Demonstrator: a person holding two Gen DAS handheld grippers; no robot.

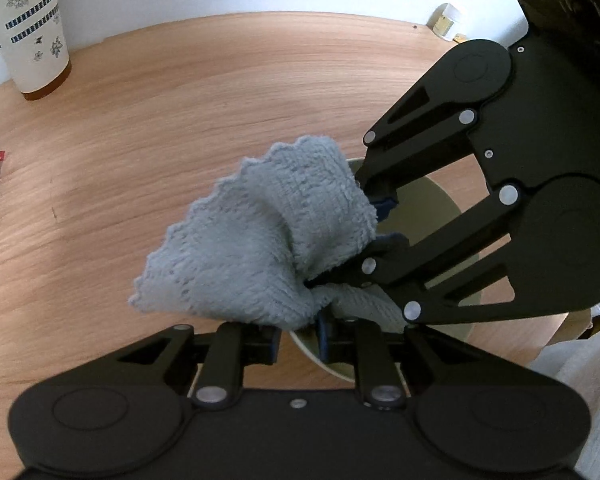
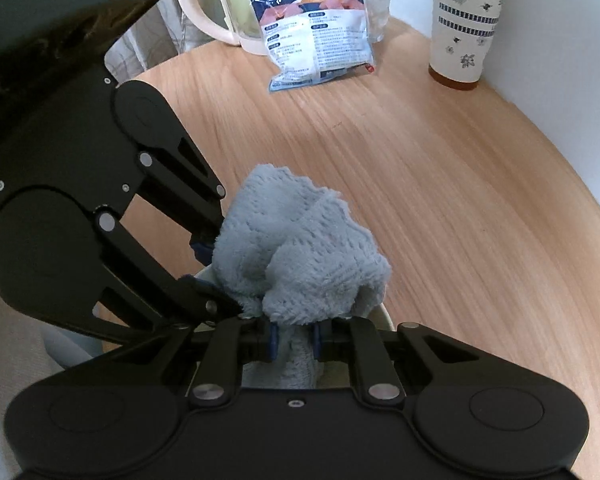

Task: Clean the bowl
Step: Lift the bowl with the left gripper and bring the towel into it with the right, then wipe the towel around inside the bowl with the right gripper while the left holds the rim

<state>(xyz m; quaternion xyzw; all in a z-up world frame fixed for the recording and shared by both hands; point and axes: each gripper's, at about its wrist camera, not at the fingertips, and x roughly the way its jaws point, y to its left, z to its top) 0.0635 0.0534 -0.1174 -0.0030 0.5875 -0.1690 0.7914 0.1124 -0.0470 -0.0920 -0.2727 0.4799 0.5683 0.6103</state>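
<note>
A pale green bowl [image 1: 432,208] sits on the wooden table, mostly hidden by the grippers. My left gripper [image 1: 299,338] is shut on the bowl's near rim, its blue pads on either side of the wall. My right gripper [image 2: 294,338] is shut on a grey-blue fluffy cloth [image 2: 300,256], which bunches above the bowl; it also shows in the left wrist view [image 1: 260,236]. The right gripper reaches in from the right in the left wrist view [image 1: 380,224]. Only a sliver of the bowl's rim [image 2: 384,314] shows in the right wrist view.
A floral paper cup [image 1: 28,28] [image 2: 466,20] stands at the table's far edge. A blue-and-white packet [image 2: 316,28], a cream kettle [image 2: 220,8] and a glass [image 2: 378,0] stand at the back. A small jar [image 1: 446,20] is by the wall.
</note>
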